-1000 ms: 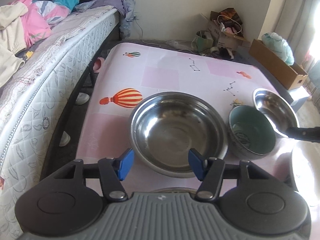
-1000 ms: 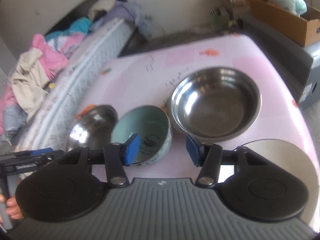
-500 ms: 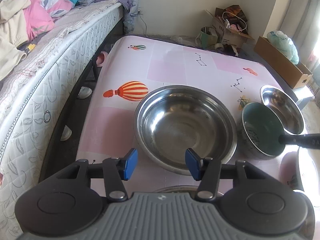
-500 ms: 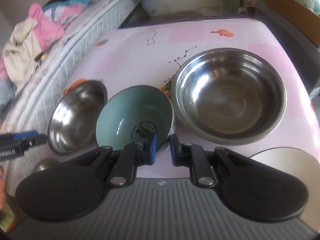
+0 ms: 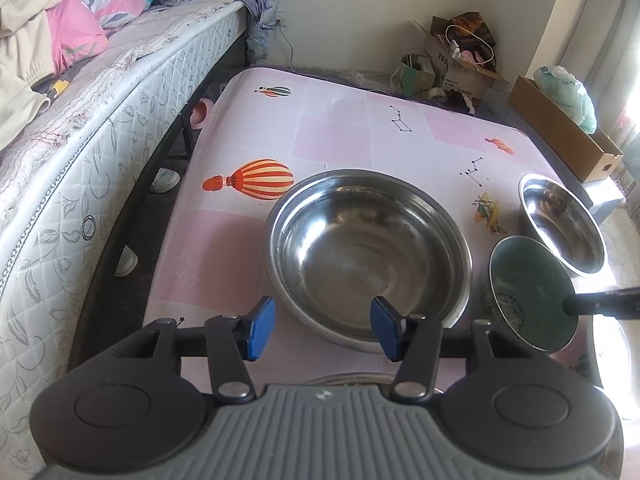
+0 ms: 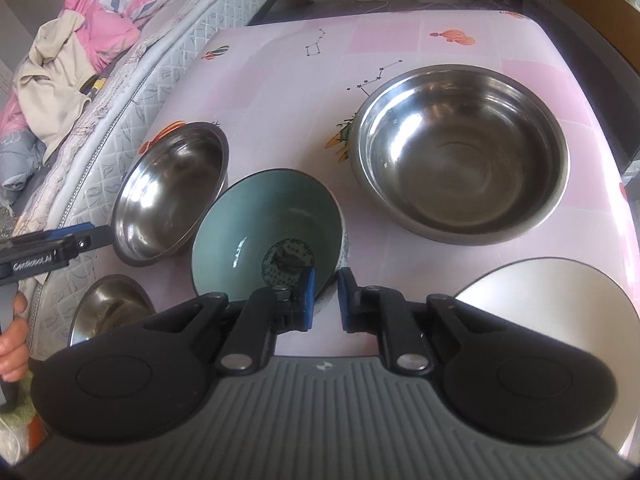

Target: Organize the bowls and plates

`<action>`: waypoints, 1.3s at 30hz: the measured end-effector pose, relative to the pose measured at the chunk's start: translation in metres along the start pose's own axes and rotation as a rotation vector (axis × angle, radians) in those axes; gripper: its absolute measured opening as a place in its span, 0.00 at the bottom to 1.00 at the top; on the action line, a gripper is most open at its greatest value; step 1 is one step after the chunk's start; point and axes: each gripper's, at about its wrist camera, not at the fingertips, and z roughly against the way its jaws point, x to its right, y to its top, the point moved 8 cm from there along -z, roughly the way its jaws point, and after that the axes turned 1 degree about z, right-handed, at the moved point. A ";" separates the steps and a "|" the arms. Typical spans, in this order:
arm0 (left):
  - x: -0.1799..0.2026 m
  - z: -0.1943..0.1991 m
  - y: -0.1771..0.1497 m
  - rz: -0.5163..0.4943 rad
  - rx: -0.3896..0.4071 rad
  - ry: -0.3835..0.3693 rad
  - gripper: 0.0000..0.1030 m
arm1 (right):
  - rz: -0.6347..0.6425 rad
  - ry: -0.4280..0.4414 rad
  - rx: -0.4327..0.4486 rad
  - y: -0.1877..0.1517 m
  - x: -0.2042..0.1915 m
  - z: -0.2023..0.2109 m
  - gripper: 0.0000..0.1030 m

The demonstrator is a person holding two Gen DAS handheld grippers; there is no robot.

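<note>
Though partly hidden, right tool (image 6: 323, 290) clamped on teal bowl's (image 6: 256, 216) near rim; left tool (image 5: 323, 327) agape.

Bright daylight from the right washes out the curtain (image 5: 624, 40) and plate (image 6: 560, 292), steel bowls (image 6: 460, 160) glint, and fisheye edges bend.
</note>
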 end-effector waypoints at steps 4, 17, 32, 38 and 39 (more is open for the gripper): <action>-0.001 -0.002 0.000 0.002 -0.003 0.006 0.52 | -0.023 0.004 -0.016 0.005 0.004 -0.010 0.14; -0.009 -0.011 0.004 0.001 -0.020 0.017 0.52 | 0.006 0.024 -0.097 -0.012 0.006 -0.023 0.13; -0.029 -0.030 0.012 0.056 -0.105 0.017 0.47 | 0.164 0.055 0.108 0.057 -0.045 0.034 0.40; -0.037 -0.046 0.018 0.112 -0.165 0.011 0.39 | 0.124 0.095 0.031 0.084 -0.069 -0.024 0.32; -0.039 -0.049 0.019 0.117 -0.176 0.017 0.35 | 0.111 0.093 0.019 0.087 -0.069 -0.032 0.30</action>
